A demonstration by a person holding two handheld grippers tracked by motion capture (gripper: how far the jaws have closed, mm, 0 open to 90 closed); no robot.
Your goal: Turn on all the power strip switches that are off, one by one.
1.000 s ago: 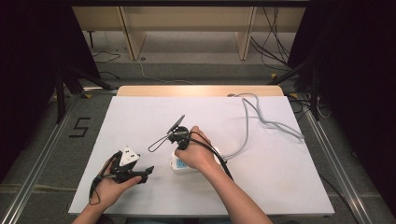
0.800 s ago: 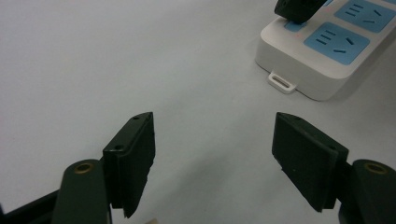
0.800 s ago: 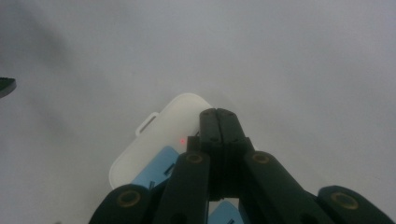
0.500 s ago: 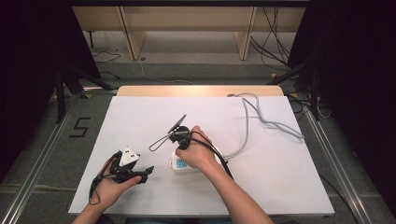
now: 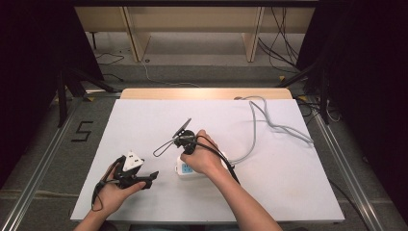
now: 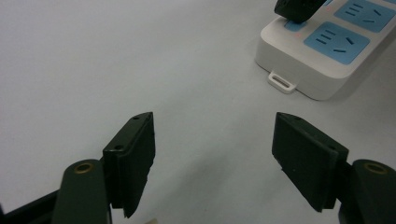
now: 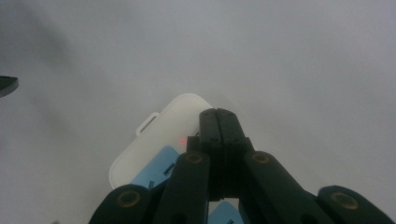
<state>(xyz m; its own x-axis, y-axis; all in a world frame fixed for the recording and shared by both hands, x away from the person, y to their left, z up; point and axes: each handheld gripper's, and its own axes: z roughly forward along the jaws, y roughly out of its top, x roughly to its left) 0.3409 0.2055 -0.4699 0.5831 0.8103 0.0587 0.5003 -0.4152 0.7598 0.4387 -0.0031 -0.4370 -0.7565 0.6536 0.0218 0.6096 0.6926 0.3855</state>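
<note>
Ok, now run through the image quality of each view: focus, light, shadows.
High view: even light on the white table, dark surroundings, slightly soft. Left gripper view: sharp, open tongs cast soft shadows, power strip crisp. Right gripper view: hazy and dim, shut tongs over the blurred strip, a small red light glowing.

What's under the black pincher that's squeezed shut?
The right gripper has its closed jaws pressed down on the white power strip, beside a small red light. The jaws hide whatever they touch.
</note>
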